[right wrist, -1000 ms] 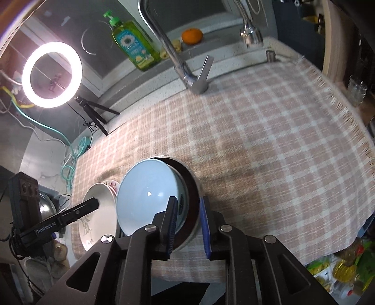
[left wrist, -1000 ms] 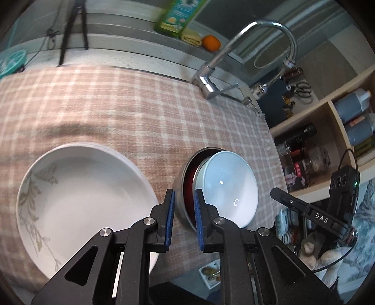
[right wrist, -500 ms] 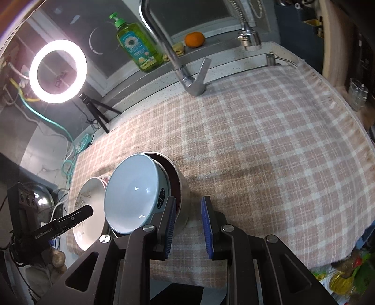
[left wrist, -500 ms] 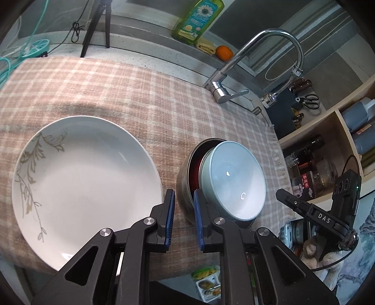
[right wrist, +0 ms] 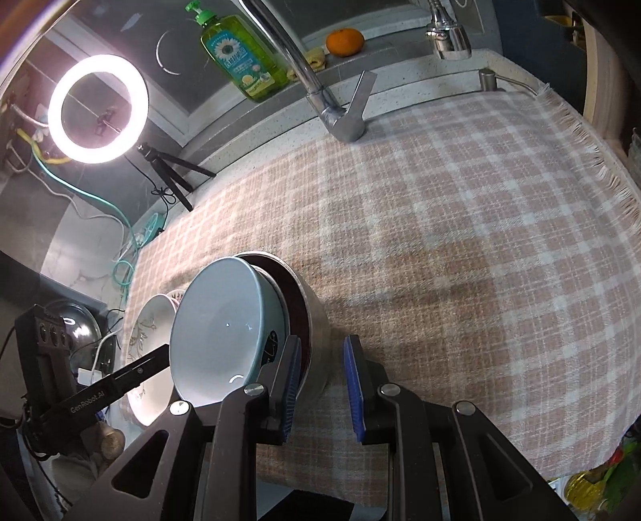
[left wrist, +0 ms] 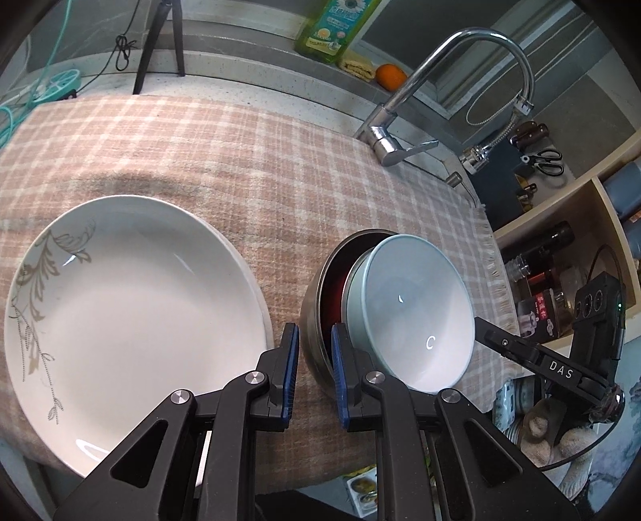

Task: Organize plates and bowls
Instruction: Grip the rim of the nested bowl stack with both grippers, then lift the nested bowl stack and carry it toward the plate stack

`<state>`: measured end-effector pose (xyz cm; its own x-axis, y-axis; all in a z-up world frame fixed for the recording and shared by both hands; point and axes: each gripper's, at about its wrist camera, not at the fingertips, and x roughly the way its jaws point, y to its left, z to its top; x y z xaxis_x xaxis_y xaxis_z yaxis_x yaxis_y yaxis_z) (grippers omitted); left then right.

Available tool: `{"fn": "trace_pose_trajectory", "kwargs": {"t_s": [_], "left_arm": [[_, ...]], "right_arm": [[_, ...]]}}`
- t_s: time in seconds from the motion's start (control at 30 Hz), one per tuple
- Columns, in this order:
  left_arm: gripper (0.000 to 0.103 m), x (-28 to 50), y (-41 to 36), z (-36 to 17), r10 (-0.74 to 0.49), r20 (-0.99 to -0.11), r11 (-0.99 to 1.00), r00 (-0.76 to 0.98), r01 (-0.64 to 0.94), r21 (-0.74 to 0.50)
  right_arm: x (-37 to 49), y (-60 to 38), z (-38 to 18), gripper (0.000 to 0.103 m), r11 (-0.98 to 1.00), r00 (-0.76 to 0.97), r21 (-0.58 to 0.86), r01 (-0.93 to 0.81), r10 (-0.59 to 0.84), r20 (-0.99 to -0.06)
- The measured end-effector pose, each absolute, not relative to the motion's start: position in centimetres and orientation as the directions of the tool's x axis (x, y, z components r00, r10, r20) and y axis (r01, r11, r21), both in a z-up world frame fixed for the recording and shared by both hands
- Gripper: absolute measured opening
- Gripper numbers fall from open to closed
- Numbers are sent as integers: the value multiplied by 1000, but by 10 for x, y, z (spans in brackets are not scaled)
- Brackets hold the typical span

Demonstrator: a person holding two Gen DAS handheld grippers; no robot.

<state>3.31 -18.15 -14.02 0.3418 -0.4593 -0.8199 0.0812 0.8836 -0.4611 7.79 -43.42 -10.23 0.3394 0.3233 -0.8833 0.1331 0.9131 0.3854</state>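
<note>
One white plate (left wrist: 132, 316) with a grey leaf print lies at the left on the checked cloth (left wrist: 240, 160) that covers the surface (left wrist: 240, 86). Its rim reaches just beside the outer finger of the left hand-held gripper (left wrist: 313, 370). That gripper is nearly closed and pinches the near wall of the steel bowl (left wrist: 314, 320), with one pad outside the wall and the other inside.

A dark red bowl (left wrist: 334, 280) sits nested in the steel bowl. A pale blue bowl (left wrist: 408, 312) stands tilted in them, its mouth turned away from the plate and its back crowding the inner pad.

On the stack's far side, the right hand-held gripper (right wrist: 323, 386) is set narrow astride the steel wall. Its inner finger sits against the red lining. A sliver of cloth shows between the wall and the outer pad, so I cannot tell whether it presses.

Along the back, a teal cable (left wrist: 24, 104) trails at the left. Next come a lit ring light (right wrist: 98, 108) on a black tripod (left wrist: 160, 44), a green soap bottle (left wrist: 332, 28) and an orange (left wrist: 390, 76). A chrome faucet (left wrist: 440, 68) arches over the cloth's far edge. At the right, beyond the fringed edge of the cloth, a shelf (left wrist: 601, 224) holds dark bottles. The cloth to the right of the bowls lies open.
</note>
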Motion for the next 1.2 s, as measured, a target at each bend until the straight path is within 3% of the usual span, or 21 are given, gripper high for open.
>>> {"fn": "trace_pose_trajectory", "kwargs": {"t_s": [0.87, 1.2], "left_arm": [[14, 44, -188, -154, -451, -842, 890, 297, 82, -448], [12, 44, -194, -155, -441, -847, 896, 297, 100, -432]], "right_arm": [[86, -428, -121, 19, 903, 296, 405, 145, 351, -888], [86, -421, -122, 10, 906, 293, 401, 133, 351, -889]]}}
